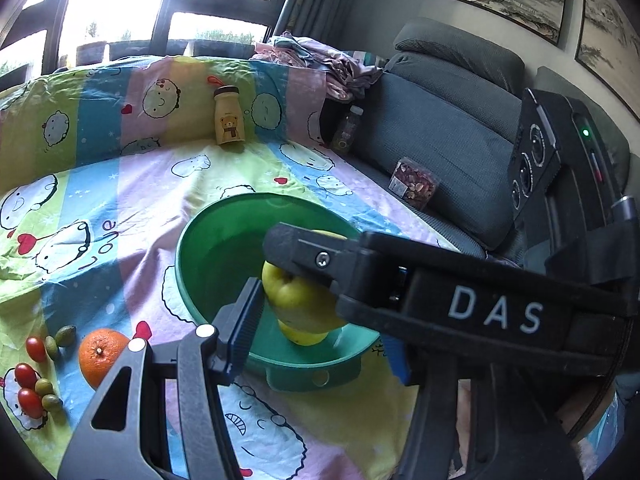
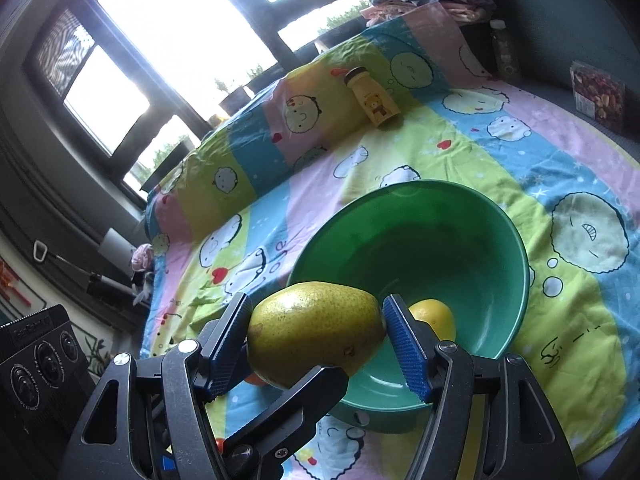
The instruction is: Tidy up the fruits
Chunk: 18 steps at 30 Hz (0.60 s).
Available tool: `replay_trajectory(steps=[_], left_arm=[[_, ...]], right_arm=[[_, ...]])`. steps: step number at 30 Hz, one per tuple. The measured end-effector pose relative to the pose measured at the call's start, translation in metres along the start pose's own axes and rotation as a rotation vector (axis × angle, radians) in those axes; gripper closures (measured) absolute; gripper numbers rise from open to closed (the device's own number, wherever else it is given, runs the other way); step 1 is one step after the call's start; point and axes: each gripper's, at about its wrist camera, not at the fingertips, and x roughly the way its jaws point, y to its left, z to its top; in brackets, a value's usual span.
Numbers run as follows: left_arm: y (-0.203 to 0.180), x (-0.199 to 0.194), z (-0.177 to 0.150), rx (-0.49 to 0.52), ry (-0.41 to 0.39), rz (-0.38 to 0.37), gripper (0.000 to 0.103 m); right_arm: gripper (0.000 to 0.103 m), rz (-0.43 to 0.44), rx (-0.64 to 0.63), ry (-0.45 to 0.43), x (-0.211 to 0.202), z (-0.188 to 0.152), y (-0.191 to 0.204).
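Observation:
A green bowl (image 1: pixel 208 248) (image 2: pixel 460 240) sits on the patterned cloth with a yellow fruit (image 1: pixel 304 336) (image 2: pixel 434 314) inside. My right gripper (image 2: pixel 316 330) is shut on a green-yellow pear (image 2: pixel 316 328) and holds it over the bowl's near rim; the pear also shows in the left wrist view (image 1: pixel 298 300). My left gripper (image 1: pixel 320 312) is open; its jaws flank the pear and the right gripper's finger, without pressing. An orange (image 1: pixel 100 356), red cherry tomatoes (image 1: pixel 26 376) and small green fruits (image 1: pixel 64 336) lie on the cloth left of the bowl.
A yellow bear bottle (image 1: pixel 228 116) (image 2: pixel 372 98) stands at the back of the cloth. A dark bottle (image 1: pixel 348 130) and a packet of nuts (image 1: pixel 414 184) (image 2: pixel 598 96) lie by the grey sofa (image 1: pixel 440 128). Folded clothes (image 1: pixel 320 60) sit behind.

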Motion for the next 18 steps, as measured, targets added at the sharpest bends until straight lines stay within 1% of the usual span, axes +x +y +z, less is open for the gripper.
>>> replay_trajectory(steps=[18], left_arm=[[0.005, 0.023, -0.001, -0.027, 0.062, -0.020, 0.048]], right_arm=[[0.033, -0.040, 0.055, 0.048, 0.013, 0.001, -0.018]])
